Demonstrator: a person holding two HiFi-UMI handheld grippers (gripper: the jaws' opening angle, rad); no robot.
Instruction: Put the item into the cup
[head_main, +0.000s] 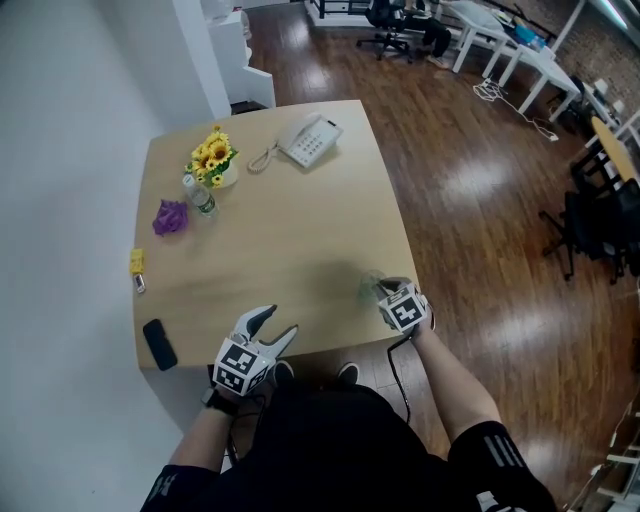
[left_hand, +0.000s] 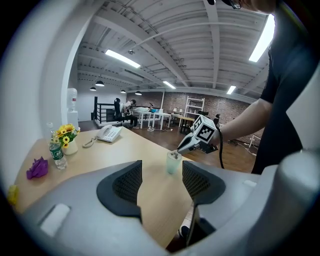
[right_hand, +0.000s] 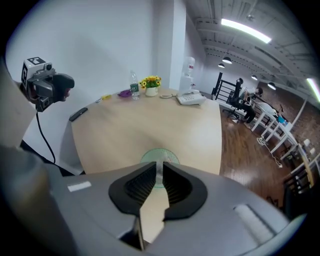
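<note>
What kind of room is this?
Probably an office. There is a desk phone on the wooden table, rows of white desks and a black office chair behind it, and a water cooler by the wall.

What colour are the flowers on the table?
Yellow. The flowers show best in the head view.

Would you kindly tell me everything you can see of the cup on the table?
The cup is a small, translucent, pale-green tumbler, plastic by its look, standing upright on the wooden table close to the person's edge, at the right. The right gripper hangs just over its mouth, and a slim greyish item pokes up at the rim. Nothing else touches it.
</note>
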